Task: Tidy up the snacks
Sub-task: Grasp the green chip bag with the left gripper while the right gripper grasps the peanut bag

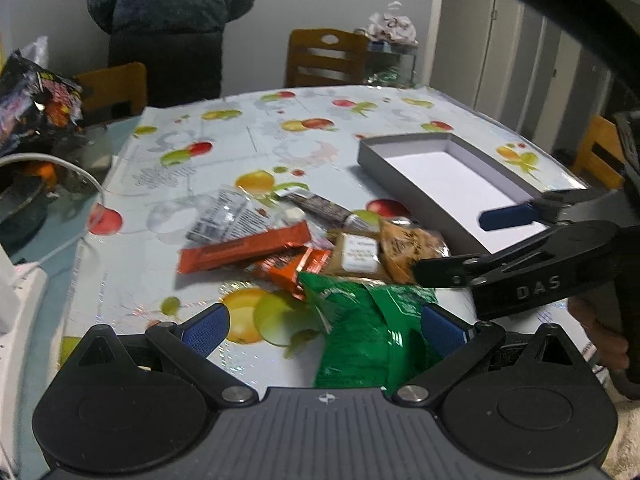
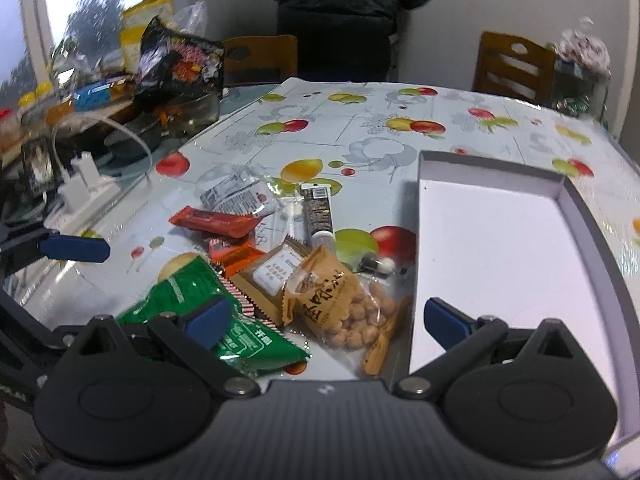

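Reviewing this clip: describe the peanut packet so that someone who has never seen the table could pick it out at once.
On the fruit-print tablecloth, find the empty grey box; the snack pile lies just left of it. The peanut packet is the pile's item nearest the box, the only one with a clear window showing round nuts beneath a tan label.

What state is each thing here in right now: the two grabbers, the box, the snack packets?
Left gripper: open, holding nothing, over the green packet.
Right gripper: open, holding nothing.
Grey box: open, no lid, nothing inside.
Green packet: lying flat, crumpled.
Peanut bag: sealed, lying beside the box.
Orange bar: wrapped, on the pile.
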`<state>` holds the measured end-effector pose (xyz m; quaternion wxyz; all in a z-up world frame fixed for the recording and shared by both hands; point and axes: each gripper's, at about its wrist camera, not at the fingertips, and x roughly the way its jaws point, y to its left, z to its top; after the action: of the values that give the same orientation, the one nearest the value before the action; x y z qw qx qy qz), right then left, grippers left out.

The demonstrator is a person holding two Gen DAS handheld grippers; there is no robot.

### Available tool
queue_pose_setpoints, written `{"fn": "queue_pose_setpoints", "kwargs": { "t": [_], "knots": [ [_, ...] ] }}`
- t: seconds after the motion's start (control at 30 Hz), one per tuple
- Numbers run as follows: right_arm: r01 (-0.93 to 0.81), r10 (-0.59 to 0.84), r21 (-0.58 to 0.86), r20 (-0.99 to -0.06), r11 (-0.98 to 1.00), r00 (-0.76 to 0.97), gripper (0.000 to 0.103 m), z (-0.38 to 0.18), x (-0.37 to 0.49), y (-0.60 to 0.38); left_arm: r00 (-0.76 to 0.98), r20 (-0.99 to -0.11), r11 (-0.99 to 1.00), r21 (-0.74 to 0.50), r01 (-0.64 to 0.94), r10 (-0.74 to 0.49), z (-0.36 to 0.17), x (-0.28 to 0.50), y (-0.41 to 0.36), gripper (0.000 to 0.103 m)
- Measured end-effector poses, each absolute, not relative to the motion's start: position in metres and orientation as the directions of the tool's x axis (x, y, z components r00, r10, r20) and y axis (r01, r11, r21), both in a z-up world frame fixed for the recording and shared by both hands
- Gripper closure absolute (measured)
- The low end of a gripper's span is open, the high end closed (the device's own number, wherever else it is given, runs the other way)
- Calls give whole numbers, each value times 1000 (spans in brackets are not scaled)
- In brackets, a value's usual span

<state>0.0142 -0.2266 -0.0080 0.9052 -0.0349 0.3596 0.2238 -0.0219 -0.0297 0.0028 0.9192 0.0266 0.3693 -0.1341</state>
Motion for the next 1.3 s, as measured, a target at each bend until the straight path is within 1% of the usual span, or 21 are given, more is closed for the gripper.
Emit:
{"fn": "queue_pose_setpoints", "kwargs": {
  "t": [0.07, 0.17, 0.3, 0.4, 0.57, 0.7, 0.77, 0.83, 0.87, 0.9, 0.93, 1.03, 1.13, 1.2, 1.3],
  "knots": [
    [-458, 394, 90, -670, 884, 629, 0, -9, 16, -223, 679, -687, 954, -71, 292, -258, 1, -23, -30, 1],
    [-498, 411, 63, -659, 865, 630, 0, -9, 21, -218, 674, -692, 952, -64, 301, -259, -2, -24, -31, 1],
    [-550, 427, 34, -671, 834, 606, 0, -11, 31, -212, 646, -696, 931, -88, 355, -312, -6, -25, -34, 1],
    [-598, 445, 4, -672, 802, 592, 2, -14, 35, -209, 634, -707, 923, -71, 378, -314, -13, -25, -39, 2],
    [-662, 485, 0, -679, 750, 550, 8, -14, 44, -212, 618, -706, 915, -110, 387, -346, -19, -22, -37, 4],
    [-714, 498, -42, -688, 699, 528, 9, -8, 46, -213, 611, -707, 911, -119, 396, -358, -20, -22, -36, 12],
    [-730, 492, -81, -688, 679, 534, 9, -7, 46, -213, 606, -707, 908, -122, 401, -363, -21, -22, -36, 13],
    [-737, 465, -118, -707, 666, 533, 9, -11, 49, -211, 601, -710, 906, -126, 405, -367, -21, -21, -38, 13],
    [-740, 453, -131, -716, 660, 531, 9, -14, 50, -211, 599, -709, 904, -130, 407, -371, -22, -20, -38, 14],
    [-742, 446, -137, -723, 656, 527, 9, -16, 52, -210, 600, -707, 904, -133, 407, -374, -22, -19, -38, 18],
    [-741, 443, -137, -725, 658, 527, 9, -18, 54, -210, 602, -705, 904, -136, 405, -375, -22, -17, -37, 22],
    [-725, 447, -99, -728, 681, 520, 10, -21, 62, -212, 603, -706, 908, -141, 394, -371, -22, -15, -32, 30],
    [-718, 458, -65, -729, 693, 508, 13, -20, 69, -215, 622, -706, 923, -120, 365, -338, -22, -14, -24, 32],
    [-719, 471, -38, -731, 694, 494, 13, -19, 71, -218, 641, -705, 938, -104, 330, -304, -20, -12, -17, 35],
    [-726, 475, -28, -739, 687, 479, 13, -22, 72, -216, 653, -703, 951, -115, 288, -283, -19, -8, -5, 35]
  ]
}}
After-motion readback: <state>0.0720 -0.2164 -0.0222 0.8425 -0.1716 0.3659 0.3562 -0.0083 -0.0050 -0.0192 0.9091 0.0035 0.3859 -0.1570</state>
